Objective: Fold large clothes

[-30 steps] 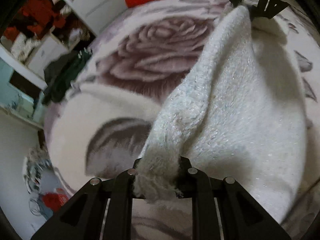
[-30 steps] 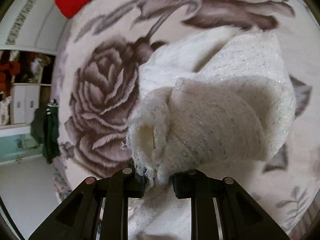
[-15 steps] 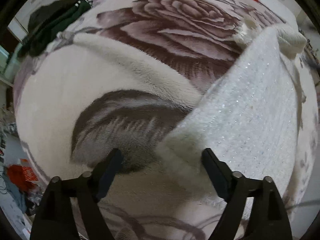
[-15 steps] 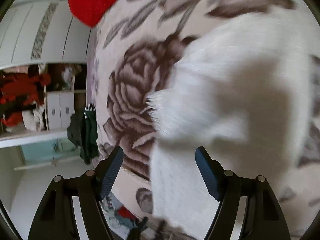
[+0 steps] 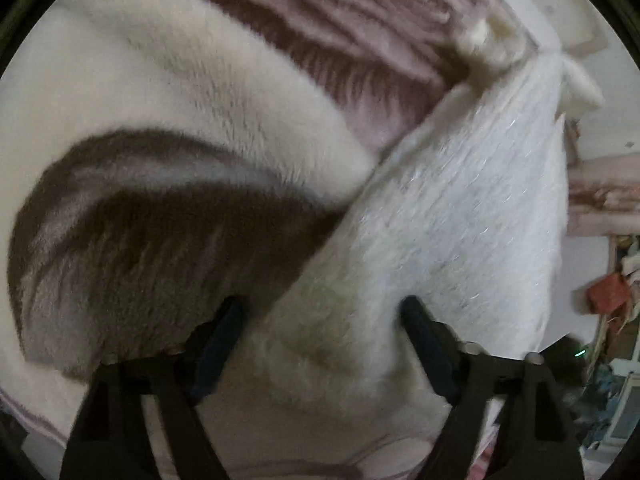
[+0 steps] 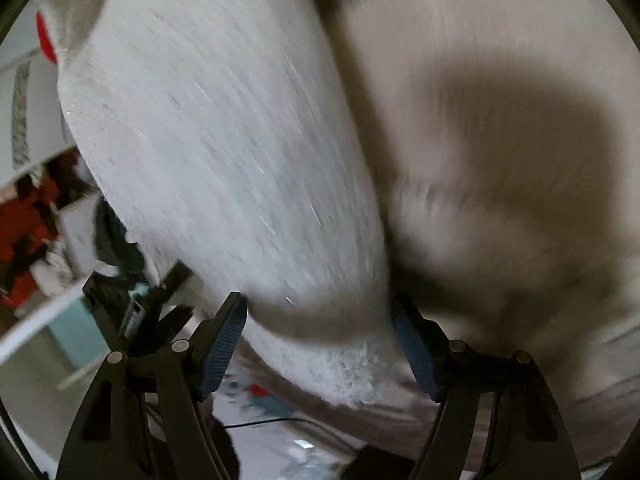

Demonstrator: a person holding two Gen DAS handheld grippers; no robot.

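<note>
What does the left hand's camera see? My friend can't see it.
A fluffy white sweater lies on a cream blanket with big brown flowers. The left gripper points down at the sweater's near corner, its jaws closing with the corner between them.

Left wrist view angled steeply down, close over bed (image 5: 168, 92), right wrist view lower-angled, near bed edge, blurred, both sharing white knit garment (image 5: 472, 216) on rose-print blanket.

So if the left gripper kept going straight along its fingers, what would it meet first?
Most likely the white fuzzy sweater: its near end already lies between the closing jaws of the left gripper, with the rose-print blanket right underneath. Blur leaves depth uncertain.
</note>
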